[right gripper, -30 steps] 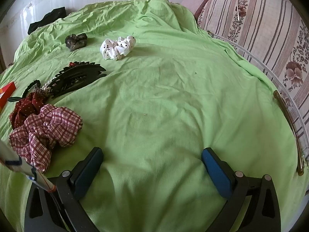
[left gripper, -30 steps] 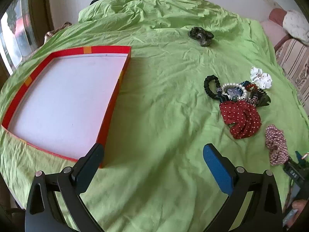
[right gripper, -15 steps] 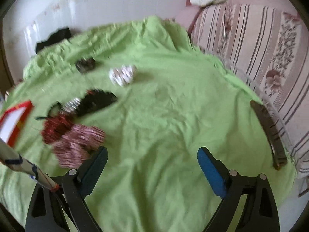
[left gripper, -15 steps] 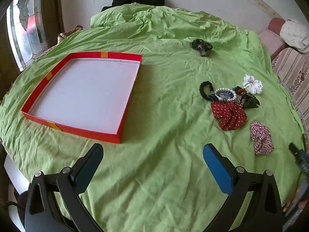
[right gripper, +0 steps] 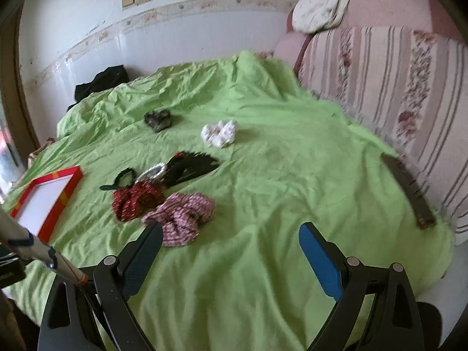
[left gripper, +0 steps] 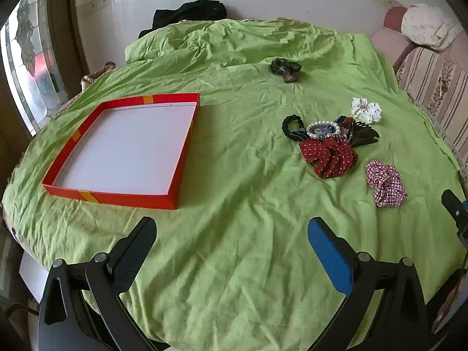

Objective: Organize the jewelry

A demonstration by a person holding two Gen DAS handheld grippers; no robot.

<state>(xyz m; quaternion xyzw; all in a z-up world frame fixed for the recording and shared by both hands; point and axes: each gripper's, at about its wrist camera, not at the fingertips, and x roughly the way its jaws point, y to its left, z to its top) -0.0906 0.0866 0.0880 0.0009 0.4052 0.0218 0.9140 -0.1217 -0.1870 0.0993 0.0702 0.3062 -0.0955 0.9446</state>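
Observation:
A shallow red tray [left gripper: 187, 143] with a white floor lies empty on the left of a green cloth; its corner [right gripper: 71, 180] shows in the right wrist view. To its right sits a heap of hair things: a black band [left gripper: 289, 125], a pearl bracelet [left gripper: 323, 125], a black claw clip [left gripper: 364, 134], a red dotted scrunchie [left gripper: 330, 155] and a checked pink scrunchie [left gripper: 386, 182]. A white scrunchie [left gripper: 365, 111] and a dark scrunchie [left gripper: 285, 68] lie farther back. My left gripper [left gripper: 231, 234] is open above the cloth's near edge. My right gripper [right gripper: 229, 241] is open, its left finger near the checked scrunchie [right gripper: 181, 215].
The green cloth [left gripper: 239, 175] covers a round table. A striped sofa [right gripper: 395, 87] stands along the right with a white cloth on its arm. A dark strip [right gripper: 408, 190] lies at the table's right rim. Black fabric [left gripper: 187, 14] sits at the back by the wall.
Both grippers have pulled back and risen, so more of the table shows. The tray and the heap now look smaller and farther off. Nothing on the cloth has moved.

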